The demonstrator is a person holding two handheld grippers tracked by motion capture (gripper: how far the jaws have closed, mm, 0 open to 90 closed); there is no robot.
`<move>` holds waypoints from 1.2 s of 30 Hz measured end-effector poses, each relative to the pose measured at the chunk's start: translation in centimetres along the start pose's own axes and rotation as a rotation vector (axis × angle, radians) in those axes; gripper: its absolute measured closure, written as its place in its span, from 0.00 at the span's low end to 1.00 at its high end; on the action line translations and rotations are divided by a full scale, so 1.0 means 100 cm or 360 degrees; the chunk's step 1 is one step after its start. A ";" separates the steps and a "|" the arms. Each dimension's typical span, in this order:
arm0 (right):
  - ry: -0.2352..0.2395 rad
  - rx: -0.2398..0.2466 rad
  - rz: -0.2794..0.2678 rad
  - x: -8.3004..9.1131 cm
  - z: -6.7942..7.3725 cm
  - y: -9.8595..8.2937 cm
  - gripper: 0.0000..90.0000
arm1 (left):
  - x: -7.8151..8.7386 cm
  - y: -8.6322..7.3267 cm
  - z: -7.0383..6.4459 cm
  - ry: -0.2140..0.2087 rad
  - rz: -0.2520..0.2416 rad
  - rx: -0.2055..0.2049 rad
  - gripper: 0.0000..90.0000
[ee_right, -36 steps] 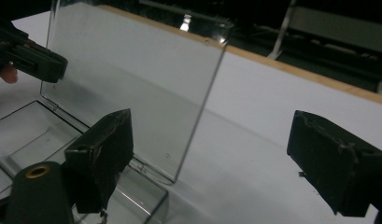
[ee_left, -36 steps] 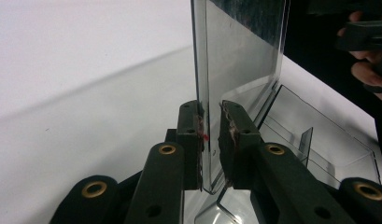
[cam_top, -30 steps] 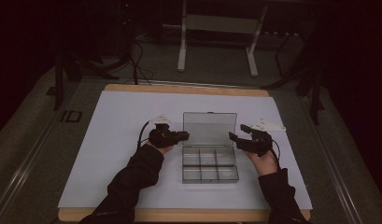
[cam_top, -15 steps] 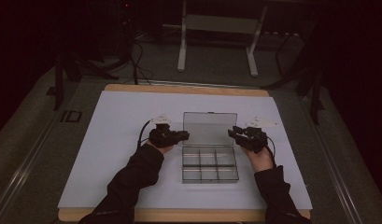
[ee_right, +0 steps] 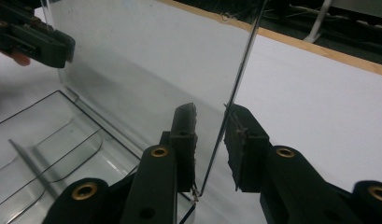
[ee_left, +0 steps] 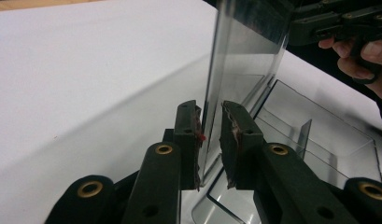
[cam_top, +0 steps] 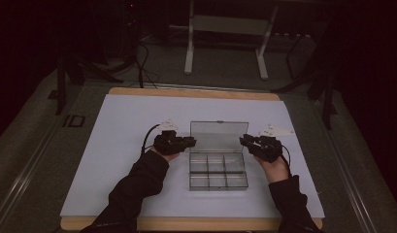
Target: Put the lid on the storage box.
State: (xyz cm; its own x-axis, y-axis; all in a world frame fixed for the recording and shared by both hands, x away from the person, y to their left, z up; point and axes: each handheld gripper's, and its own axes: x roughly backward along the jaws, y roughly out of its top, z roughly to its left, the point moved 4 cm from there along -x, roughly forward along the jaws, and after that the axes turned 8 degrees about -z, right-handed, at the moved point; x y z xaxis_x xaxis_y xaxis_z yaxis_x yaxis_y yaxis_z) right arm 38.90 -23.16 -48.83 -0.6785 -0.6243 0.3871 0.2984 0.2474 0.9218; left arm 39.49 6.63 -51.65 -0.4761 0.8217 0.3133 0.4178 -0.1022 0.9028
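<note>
— What do you see on the table?

— I see a clear plastic box [cam_top: 218, 169] with small compartments. It sits in the middle of the white sheet [cam_top: 113, 145] on the table [cam_top: 186, 92]. Its lid [cam_top: 219, 134] is open and stands up at the far side of the box.

— Where is your left gripper?

— My left gripper [cam_top: 189, 142] is at the left edge of the lid. In the left gripper view, the left gripper [ee_left: 209, 135] has one jaw on each side of the lid [ee_left: 240, 56]. The jaws are a little way apart. The lid edge runs through the gap. I cannot tell if the pads press on it.

— And the right one?

— My right gripper [cam_top: 245, 141] is at the right edge of the lid. In the right gripper view, the right gripper [ee_right: 211, 140] also has a jaw on each side of the lid [ee_right: 146, 65]. There is a small gap, and the thin lid edge goes through it. It looks loose, not squeezed.

— Is anything in the box?

— The compartments look bare through the clear plastic.
</note>
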 end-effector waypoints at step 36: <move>0.0199 0.0124 0.0036 0.042 0.018 -0.031 0.90 | 0.032 -0.024 -0.033 -0.0022 0.0116 -0.0127 0.92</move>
State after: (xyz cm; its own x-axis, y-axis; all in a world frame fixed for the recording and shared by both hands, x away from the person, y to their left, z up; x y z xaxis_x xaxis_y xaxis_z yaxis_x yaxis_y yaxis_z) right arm 33.89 -25.21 -50.04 -0.5816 -0.7043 0.4071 0.2563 0.3163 0.9134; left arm 34.41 7.62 -51.83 -0.4358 0.8181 0.3752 0.3875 -0.2057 0.8986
